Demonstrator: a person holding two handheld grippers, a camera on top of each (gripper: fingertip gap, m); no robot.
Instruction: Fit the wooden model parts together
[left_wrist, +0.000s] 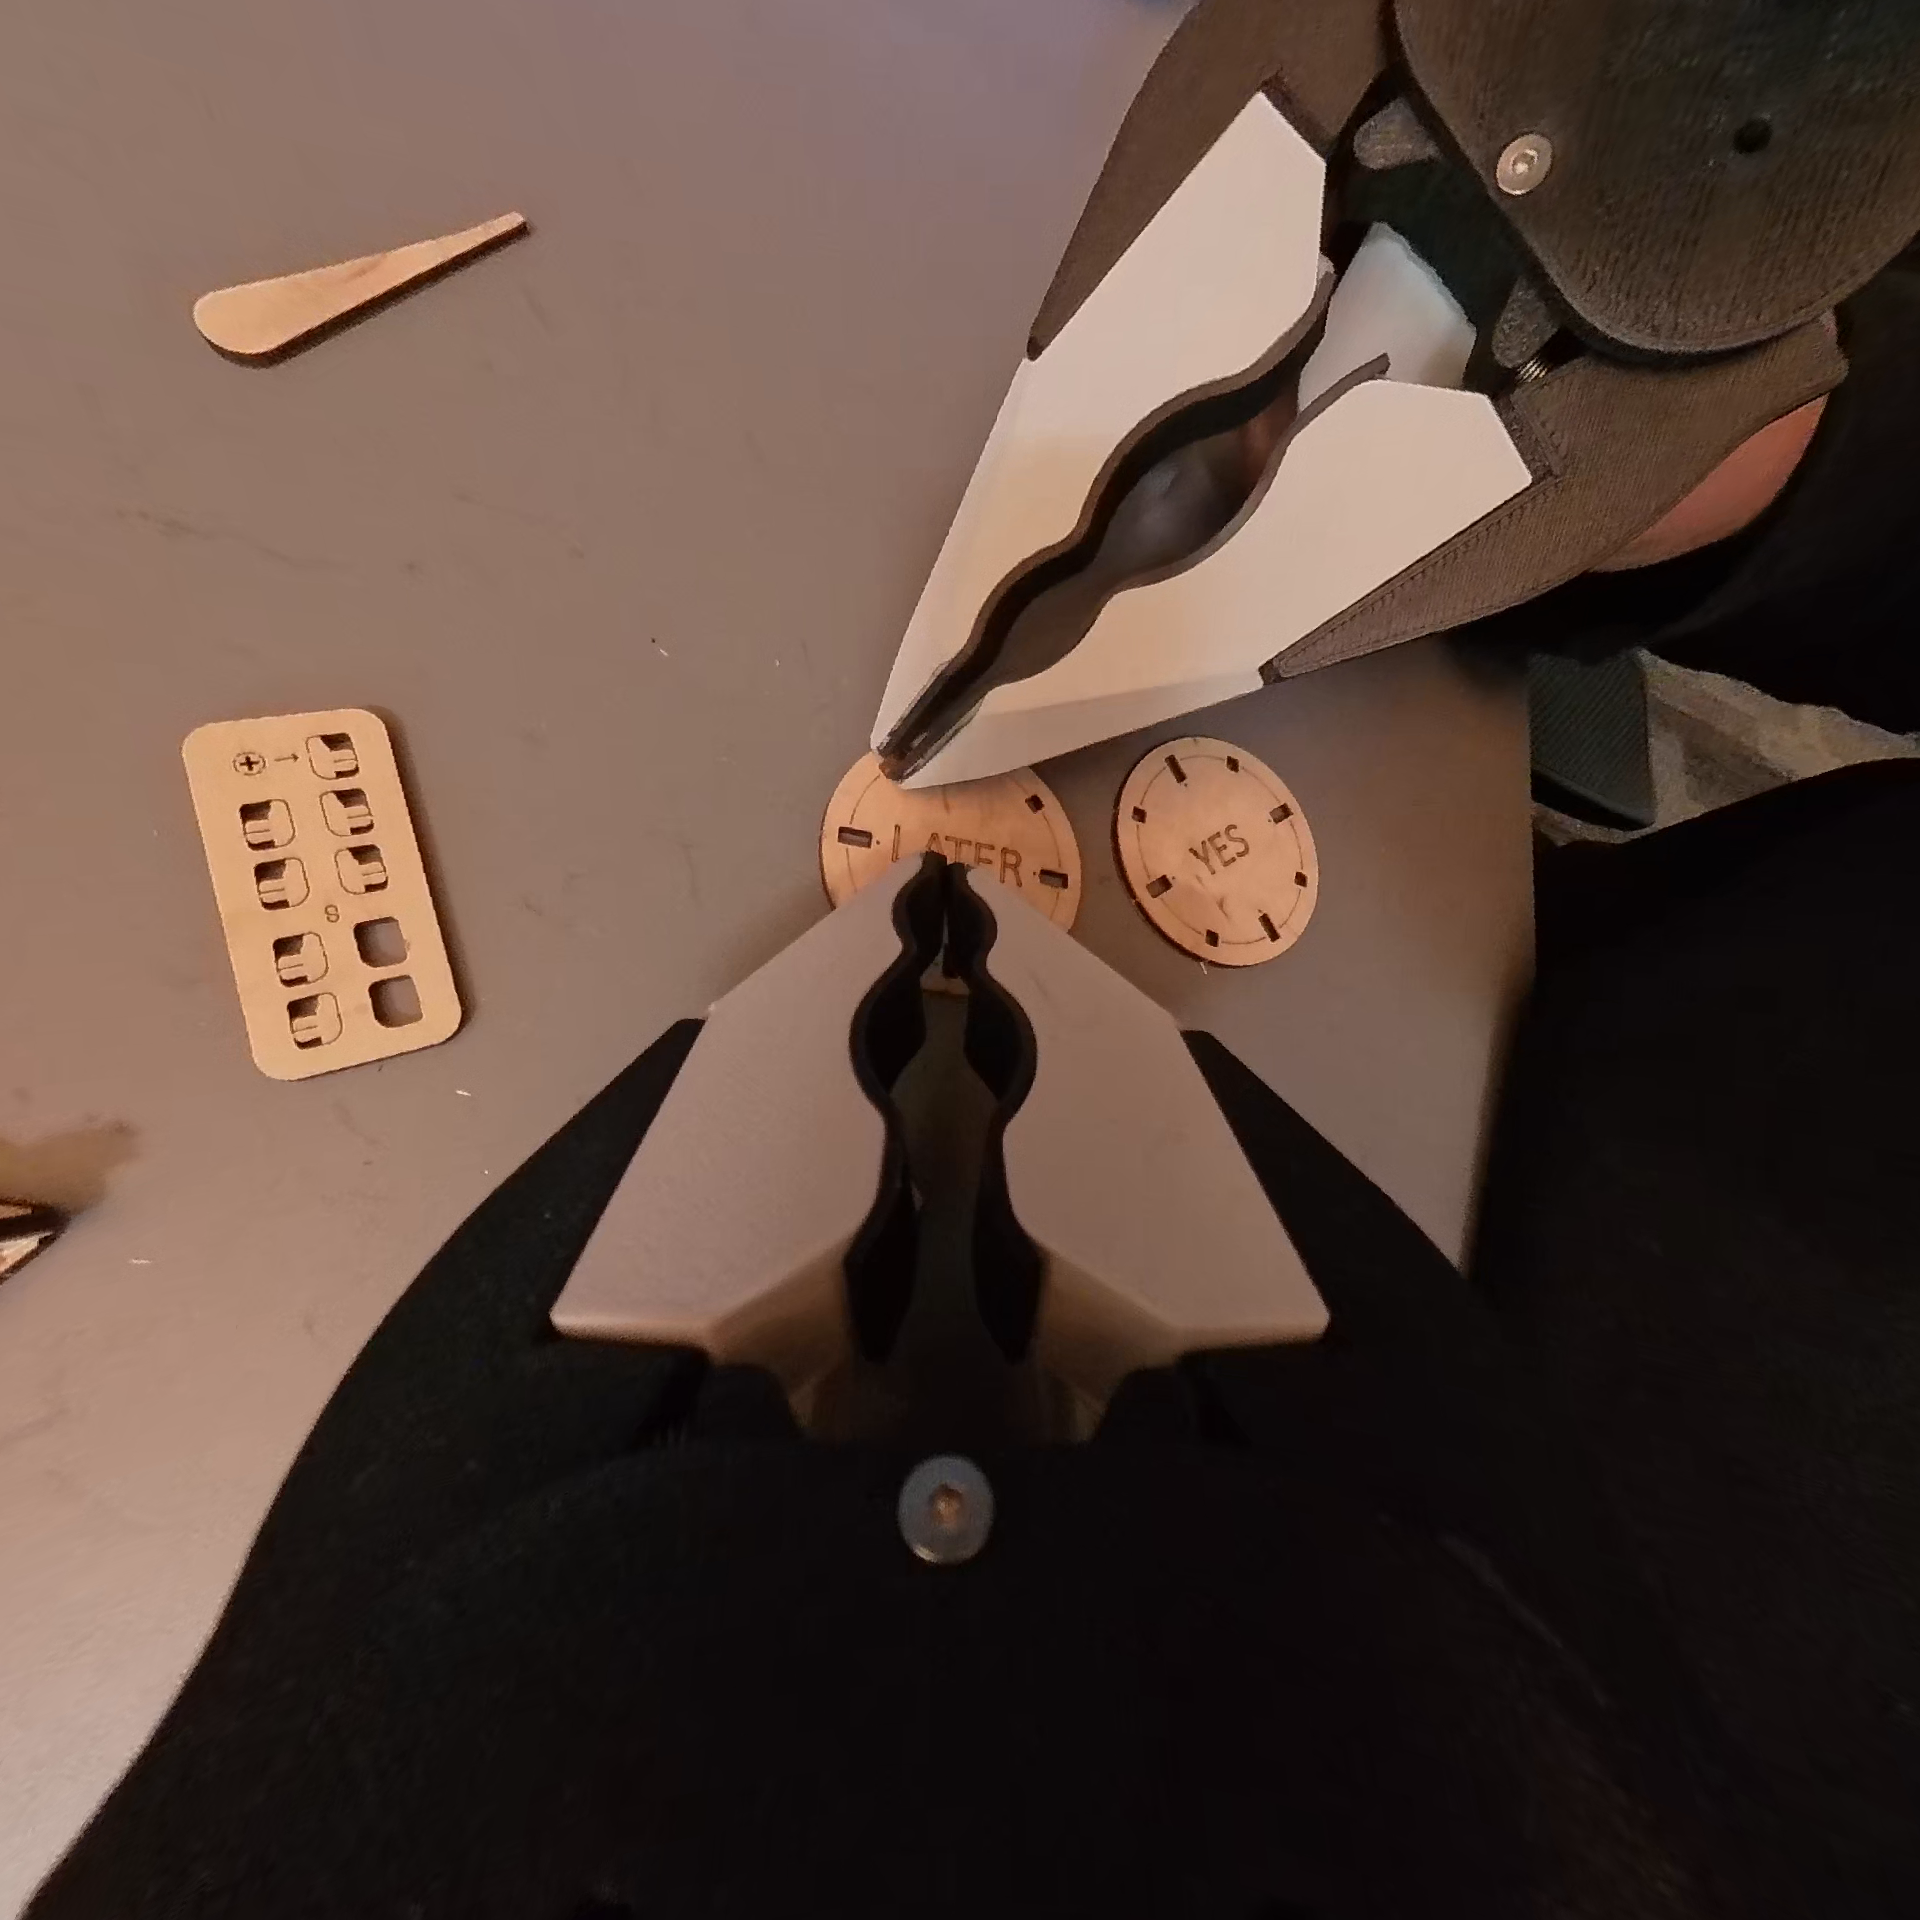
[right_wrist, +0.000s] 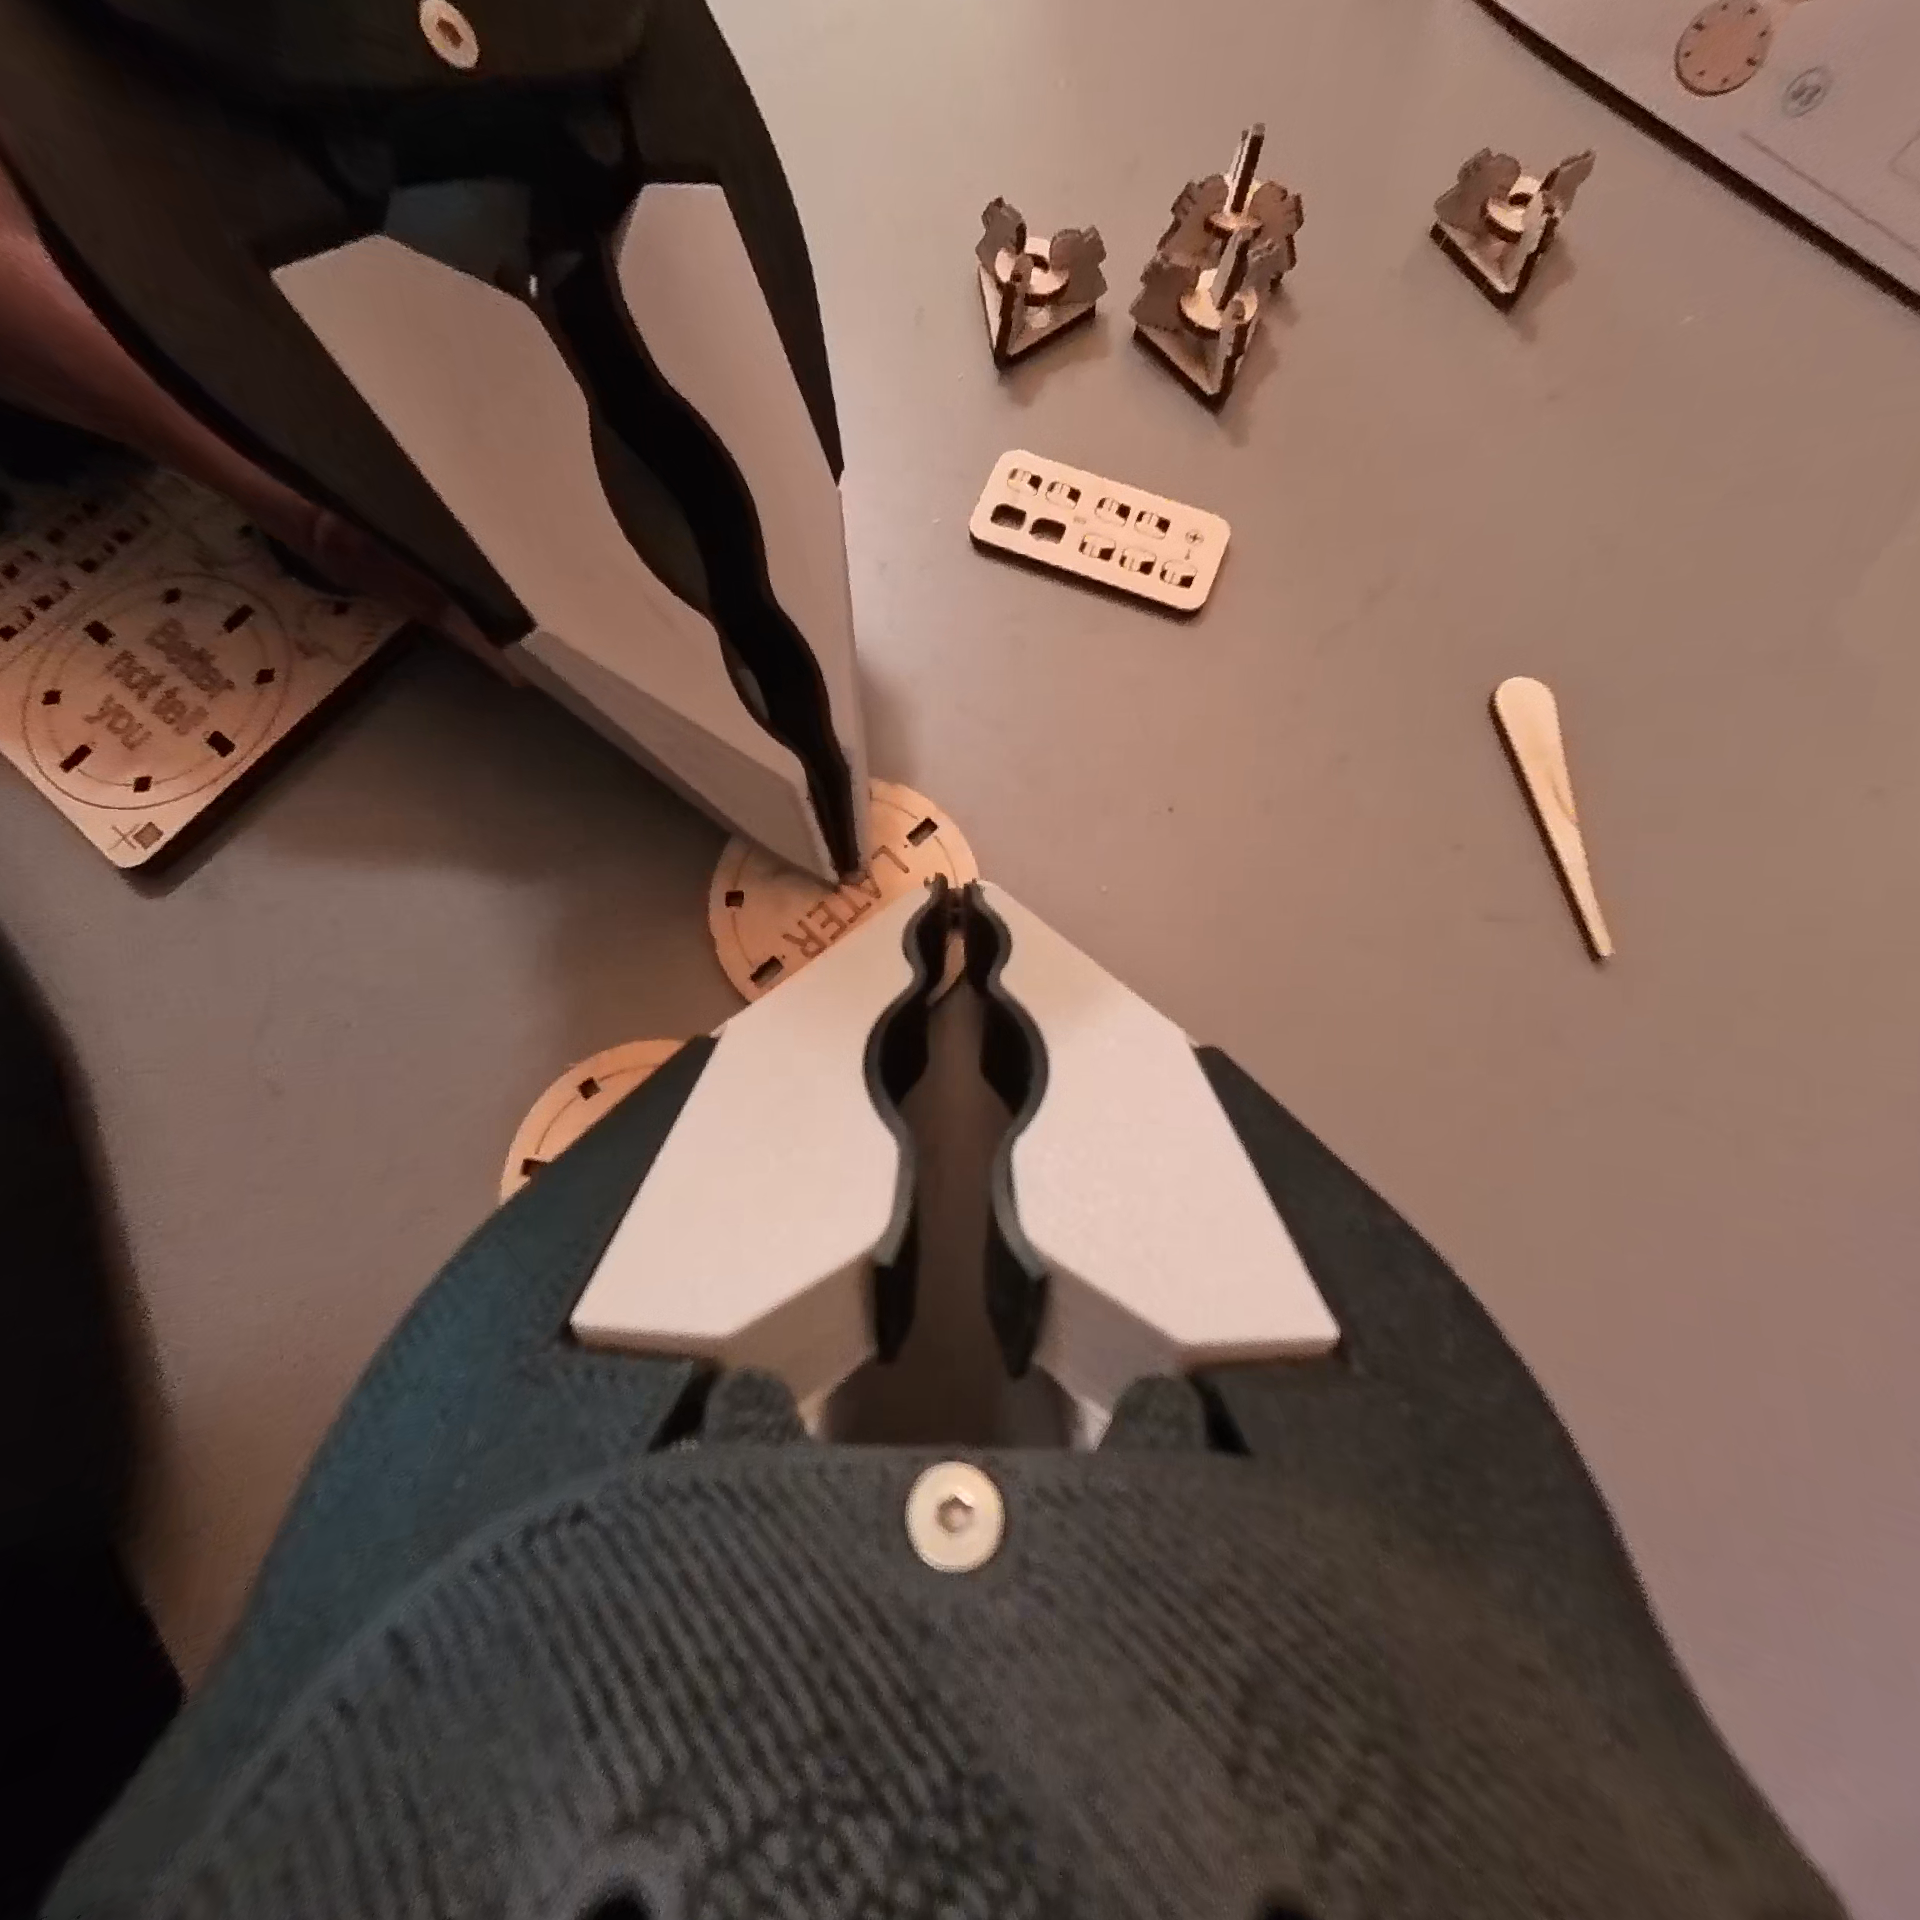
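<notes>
A round wooden disc with an engraved word (left_wrist: 987, 821) lies flat on the grey table. My left gripper (left_wrist: 940, 875) is shut, and its tips rest on the middle of the disc. It also shows in the right wrist view (right_wrist: 847, 862), coming down from the upper left onto the disc (right_wrist: 779, 914). My right gripper (right_wrist: 951, 899) is shut, with its tips at the disc's rim. In the left wrist view it (left_wrist: 899, 764) comes in from the upper right and touches the far edge. I see nothing held between either pair of pads.
A second engraved disc (left_wrist: 1216, 852) lies just beside the first. A slotted wooden card (left_wrist: 322, 894) and a teardrop-shaped wooden stick (left_wrist: 353, 291) lie farther off. Three small assembled wooden pieces (right_wrist: 1216, 281) stand beyond. A cut wooden sheet (right_wrist: 156, 707) lies at the left. Both grippers' tips are close together, under 4 cm apart. The slotted wooden card (left_wrist: 322, 894) is about 9 cm from both grippers' fingertips. It turns up in the right wrist view (right_wrist: 1096, 518) as well.
</notes>
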